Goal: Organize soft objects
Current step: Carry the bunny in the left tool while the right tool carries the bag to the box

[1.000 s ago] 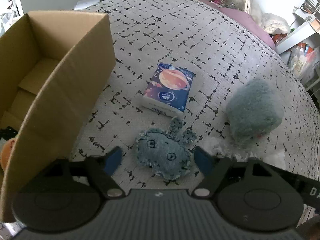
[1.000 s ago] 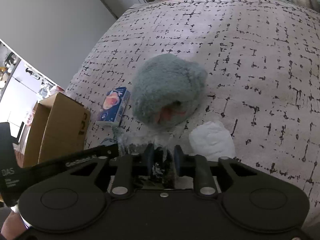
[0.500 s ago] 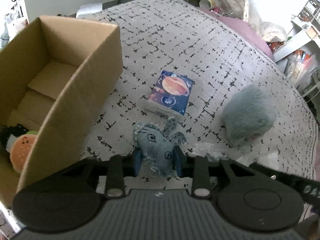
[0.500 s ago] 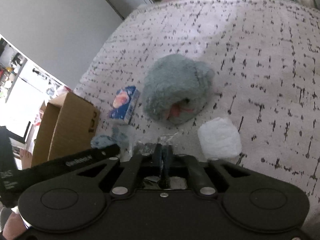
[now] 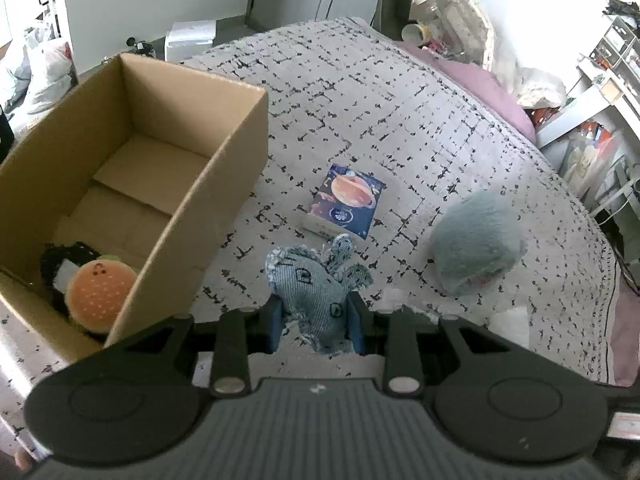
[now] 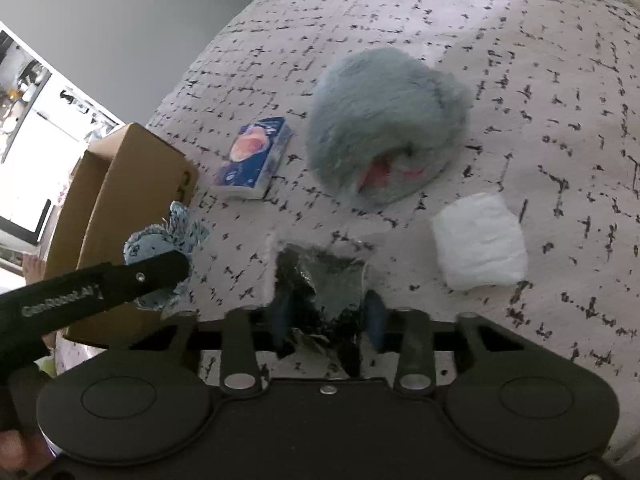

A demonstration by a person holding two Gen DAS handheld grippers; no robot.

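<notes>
At far left the open cardboard box (image 5: 224, 176) holds a burger plush (image 5: 98, 294); bare bedspread (image 5: 360, 120) stretches beyond its right wall. The left gripper (image 5: 316, 320) pinches the denim toy (image 5: 316, 288) just beside that wall. The tissue pack (image 5: 346, 206) and grey plush (image 5: 476, 244) lie apart. The right gripper (image 6: 326, 316) clamps a crinkled clear bag (image 6: 332, 284).

Burger plush (image 5: 98, 294): lower part hidden behind cardboard box (image 5: 224, 168) wall. Dark item beside it (image 5: 64, 264) unidentifiable. Crumpled thing between right gripper (image 6: 325, 312) fingers blurred (clear wrap? cannot tell). Bed cover (image 6: 520, 80) cut off by frame.
</notes>
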